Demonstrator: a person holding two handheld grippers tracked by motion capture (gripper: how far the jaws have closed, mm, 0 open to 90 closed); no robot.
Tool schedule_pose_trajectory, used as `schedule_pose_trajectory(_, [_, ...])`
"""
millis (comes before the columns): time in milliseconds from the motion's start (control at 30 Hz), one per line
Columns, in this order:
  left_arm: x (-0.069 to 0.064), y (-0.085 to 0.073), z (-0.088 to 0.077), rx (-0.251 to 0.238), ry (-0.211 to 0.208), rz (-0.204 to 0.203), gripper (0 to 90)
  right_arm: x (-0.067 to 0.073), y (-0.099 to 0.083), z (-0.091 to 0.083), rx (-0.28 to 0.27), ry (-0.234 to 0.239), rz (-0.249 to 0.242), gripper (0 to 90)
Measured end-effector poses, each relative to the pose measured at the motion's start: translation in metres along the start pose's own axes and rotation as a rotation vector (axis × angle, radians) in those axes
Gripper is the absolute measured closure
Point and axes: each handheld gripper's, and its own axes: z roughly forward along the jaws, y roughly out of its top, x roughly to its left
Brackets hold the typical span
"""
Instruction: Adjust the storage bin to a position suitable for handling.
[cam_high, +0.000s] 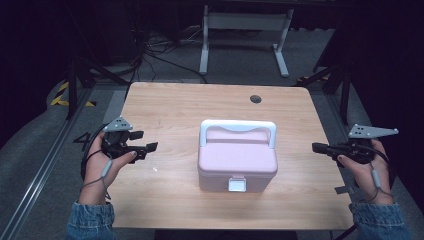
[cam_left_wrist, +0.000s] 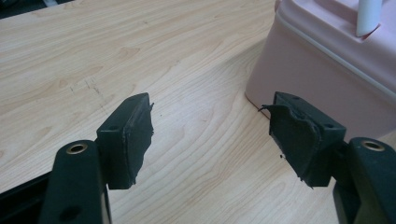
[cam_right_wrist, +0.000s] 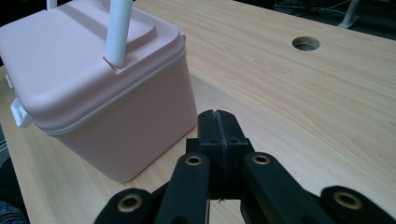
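Note:
A pink lidded box (cam_high: 237, 162) with a white handle (cam_high: 238, 127) folded toward the far side and a white front latch (cam_high: 237, 185) stands in the middle of the wooden table (cam_high: 170, 105). My left gripper (cam_high: 147, 142) hovers over the table's left side, jaws open and empty, pointing at the box. From the left gripper view the box's side (cam_left_wrist: 322, 79) lies just beyond the right fingertip (cam_left_wrist: 292, 133). My right gripper (cam_high: 316, 148) sits at the table's right edge with its jaws pressed together on nothing. The box (cam_right_wrist: 93, 88) stands a short way ahead of it (cam_right_wrist: 218, 116).
A round cable hole (cam_high: 255, 98) is in the table's far right part. A white desk frame (cam_high: 245, 22) and cables lie on the floor beyond the table. Black stands flank both sides.

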Motion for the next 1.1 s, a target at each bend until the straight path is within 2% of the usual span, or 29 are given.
schedule_pose_trajectory(100, [-0.002, 0.002, 0.000, -0.007, -0.002, 0.009, 31.1, 0.000, 0.000, 0.000, -0.001, 0.003, 0.003, 90.0])
schedule_pose_trajectory(133, [-0.004, 0.003, 0.000, -0.009, -0.011, 0.001, 31.1, 0.000, -0.001, 0.000, 0.000, 0.003, 0.003, 90.0])
schedule_pose_trajectory(200, [-0.006, 0.006, 0.000, -0.016, -0.022, 0.023, 31.1, 0.000, -0.002, -0.001, 0.000, 0.000, 0.004, 90.0])
schedule_pose_trajectory(333, [-0.013, 0.012, 0.002, -0.035, -0.047, 0.029, 31.2, 0.001, -0.004, -0.002, -0.003, -0.003, 0.010, 90.0])
schedule_pose_trajectory(467, [-0.023, 0.021, 0.008, -0.053, -0.086, 0.054, 31.4, 0.003, -0.006, -0.005, -0.006, -0.009, 0.014, 90.0])
schedule_pose_trajectory(600, [-0.027, 0.027, 0.014, -0.065, -0.108, 0.060, 31.3, 0.005, -0.010, -0.007, -0.005, -0.015, 0.017, 90.0])
schedule_pose_trajectory(700, [-0.032, 0.032, 0.020, -0.076, -0.121, 0.052, 31.2, 0.006, -0.012, -0.010, -0.004, -0.020, 0.020, 90.0])
schedule_pose_trajectory(967, [-0.047, 0.047, 0.042, -0.090, -0.166, 0.067, 31.1, 0.008, -0.019, -0.016, 0.000, -0.035, 0.032, 90.0])
schedule_pose_trajectory(1100, [-0.054, 0.052, 0.052, -0.127, -0.177, 0.057, 30.5, 0.010, -0.021, -0.018, 0.008, -0.042, 0.025, 90.0])
